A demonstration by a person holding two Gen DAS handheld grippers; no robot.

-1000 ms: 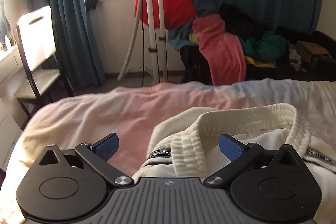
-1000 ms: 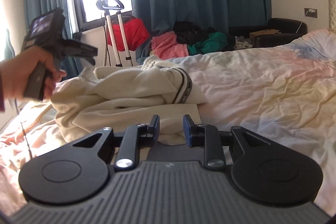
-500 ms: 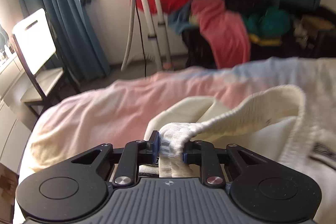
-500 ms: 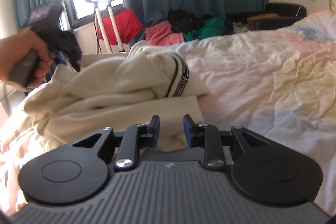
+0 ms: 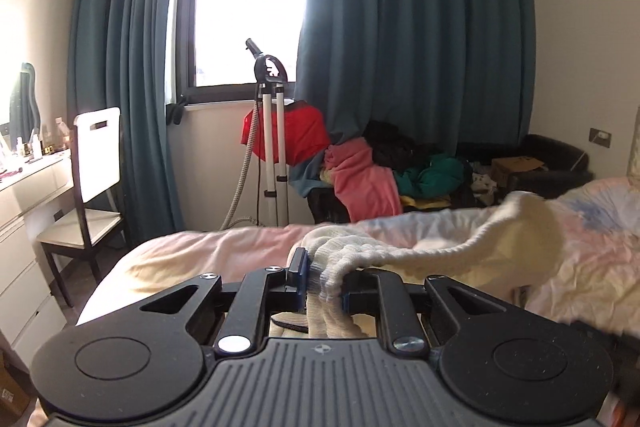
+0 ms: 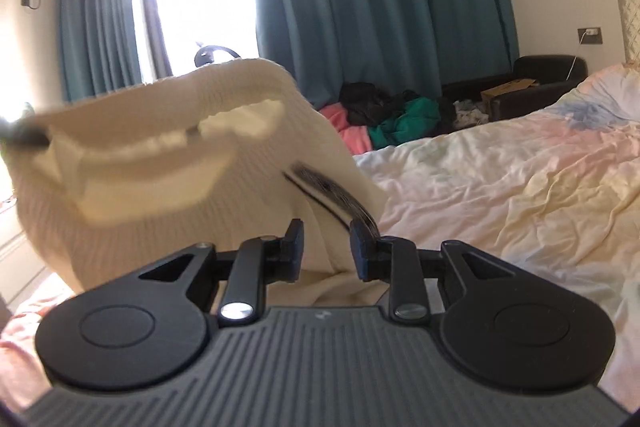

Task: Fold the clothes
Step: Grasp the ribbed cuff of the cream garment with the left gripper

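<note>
A cream knit garment with a ribbed waistband (image 5: pixel 440 243) and a black-and-white side stripe (image 6: pixel 332 191) is lifted off the bed. My left gripper (image 5: pixel 324 279) is shut on the ribbed waistband, which stretches away to the right. My right gripper (image 6: pixel 326 247) has its jaws a little apart with cream fabric (image 6: pixel 180 195) between and behind them; whether it pinches the cloth is not clear. The garment is motion-blurred in the right wrist view and hides my left gripper there.
The bed has a crumpled pastel sheet (image 6: pixel 520 187). Beyond its foot stand a garment steamer (image 5: pixel 270 147), a pile of clothes (image 5: pixel 380 175), a dark sofa with a box (image 5: pixel 532 163) and a chair at a desk (image 5: pixel 92 187). Teal curtains (image 5: pixel 400 47) flank the window.
My left gripper closed on the waistband and lifted it up off the bed. The garment rose in front of my right gripper, whose jaws stayed slightly apart.
</note>
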